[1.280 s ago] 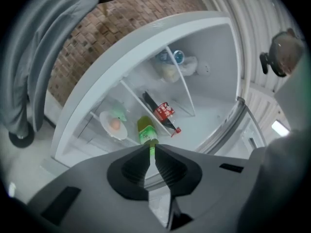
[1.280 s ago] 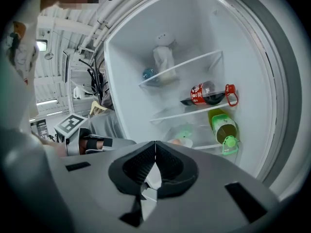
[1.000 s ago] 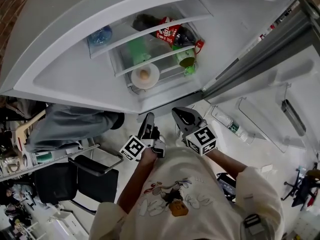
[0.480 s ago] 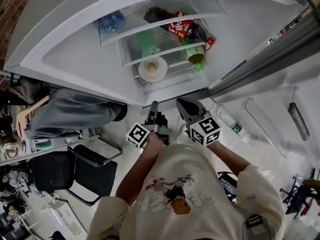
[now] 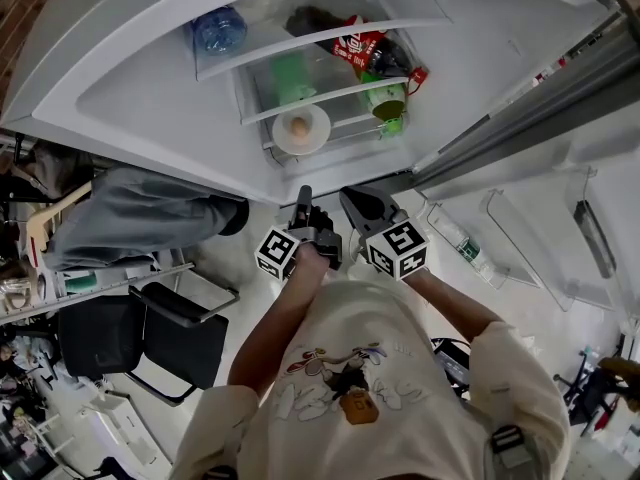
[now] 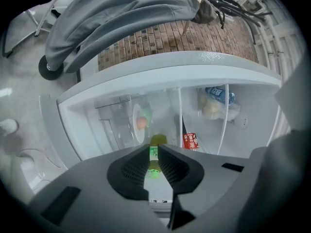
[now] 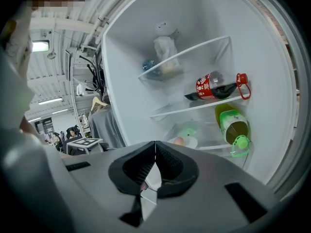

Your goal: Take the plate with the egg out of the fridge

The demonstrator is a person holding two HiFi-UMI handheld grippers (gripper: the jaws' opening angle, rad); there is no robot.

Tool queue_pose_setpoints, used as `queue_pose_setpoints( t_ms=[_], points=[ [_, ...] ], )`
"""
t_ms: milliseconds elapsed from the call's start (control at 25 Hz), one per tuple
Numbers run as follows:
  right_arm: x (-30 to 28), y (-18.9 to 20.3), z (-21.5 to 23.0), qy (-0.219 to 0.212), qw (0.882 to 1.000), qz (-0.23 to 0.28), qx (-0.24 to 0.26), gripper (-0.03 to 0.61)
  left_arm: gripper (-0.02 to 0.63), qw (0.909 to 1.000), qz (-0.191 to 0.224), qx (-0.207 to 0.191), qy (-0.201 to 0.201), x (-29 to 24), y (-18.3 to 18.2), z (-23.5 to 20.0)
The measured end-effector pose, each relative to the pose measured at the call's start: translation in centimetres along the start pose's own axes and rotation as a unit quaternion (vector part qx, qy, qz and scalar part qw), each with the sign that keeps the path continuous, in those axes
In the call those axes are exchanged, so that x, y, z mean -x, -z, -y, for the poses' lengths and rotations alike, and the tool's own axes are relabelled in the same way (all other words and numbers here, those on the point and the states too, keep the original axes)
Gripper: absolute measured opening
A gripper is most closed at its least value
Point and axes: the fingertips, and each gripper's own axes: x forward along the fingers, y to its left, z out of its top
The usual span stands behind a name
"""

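Observation:
A white plate (image 5: pixel 300 129) carrying a brown egg (image 5: pixel 297 125) sits on the lower glass shelf of the open fridge (image 5: pixel 150 118). My two grippers hover side by side in front of the fridge, short of that shelf and touching nothing. The left gripper (image 5: pixel 303 202) points up at the plate (image 6: pixel 136 123), its jaws a narrow slit apart and empty. Just to its right, the right gripper (image 5: pixel 352 201) has its jaws pressed together at the tips (image 7: pixel 155 143). In the right gripper view the plate (image 7: pixel 184 141) lies low on the shelf.
A green-capped bottle (image 5: pixel 388 103) lies right of the plate, a red-labelled dark bottle (image 5: pixel 360 52) on the shelf above, a blue water bottle (image 5: pixel 218 30) higher left. The open fridge door (image 5: pixel 540 218) stands at right. A grey garment (image 5: pixel 150 216) and a black chair (image 5: pixel 150 333) are at left.
Both grippers have edged closer to the fridge opening and nearer each other. The plate stays on its shelf.

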Motion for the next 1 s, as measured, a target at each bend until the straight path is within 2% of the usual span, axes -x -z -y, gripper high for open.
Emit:
queue_pose_setpoints(
  t_ms=[560, 1000],
  points=[
    [-1.4, -0.2, 1.2, 0.004, 1.000, -0.004, 0.006, 0.008, 0.054, 0.9997, 0.021, 0.002, -0.009, -3.1, -0.9, -0.9],
    [-3.1, 0.8, 3.5, 0.030, 0.999, -0.013, 0.023, 0.008, 0.054, 0.9991, 0.037, 0.005, -0.018, -4.9, -1.2, -1.8]
  ],
)
